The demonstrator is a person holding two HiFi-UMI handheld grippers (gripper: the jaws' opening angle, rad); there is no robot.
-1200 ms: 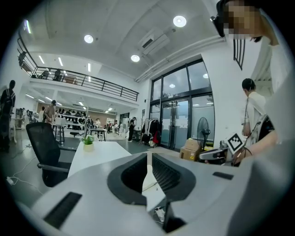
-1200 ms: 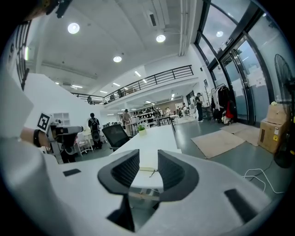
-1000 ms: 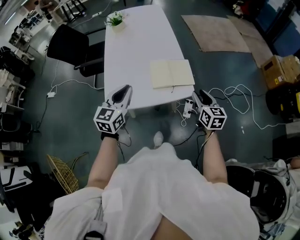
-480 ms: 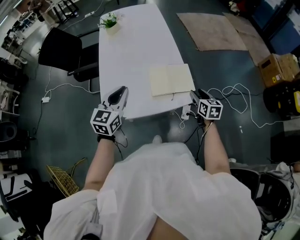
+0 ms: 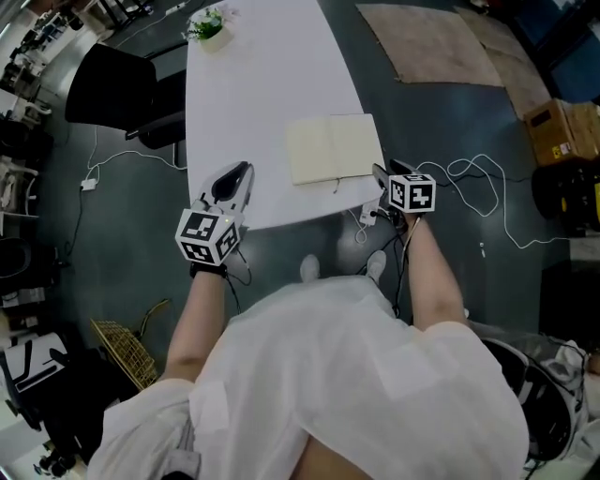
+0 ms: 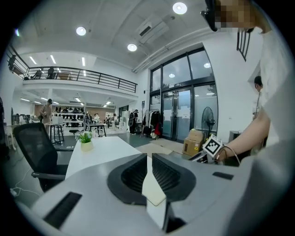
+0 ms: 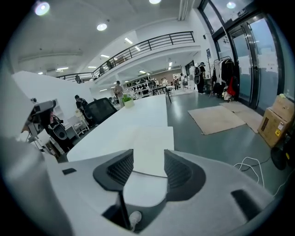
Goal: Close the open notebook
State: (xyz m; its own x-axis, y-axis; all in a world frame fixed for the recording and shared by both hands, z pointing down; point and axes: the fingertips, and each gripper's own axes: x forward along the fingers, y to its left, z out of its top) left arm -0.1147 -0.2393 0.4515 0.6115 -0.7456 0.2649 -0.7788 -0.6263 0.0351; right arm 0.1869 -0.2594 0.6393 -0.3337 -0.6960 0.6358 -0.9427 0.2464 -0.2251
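Observation:
The open notebook (image 5: pixel 333 148) lies flat with cream pages up, near the front right corner of the white table (image 5: pixel 253 103). My right gripper (image 5: pixel 379 175) hangs just off the notebook's near right corner. Its jaws are opening, with nothing between them. In the right gripper view the notebook (image 7: pixel 152 140) lies straight ahead beyond the right gripper (image 7: pixel 149 167). My left gripper (image 5: pixel 235 180) is over the table's front left edge, well left of the notebook. In its own view the left gripper (image 6: pixel 149 167) shows only a narrow slit between its jaws, which hold nothing.
A small potted plant (image 5: pixel 206 23) stands at the table's far end. A black office chair (image 5: pixel 117 94) is to the table's left. Cables (image 5: pixel 478 192) trail over the floor on the right, near a cardboard box (image 5: pixel 562 127) and flat cardboard sheets (image 5: pixel 431 42). A wire basket (image 5: pixel 127 347) stands at lower left.
Both grippers have moved forward to the table. The right one sank and came up to the notebook's near right corner; the left one now reaches over the table's front edge.

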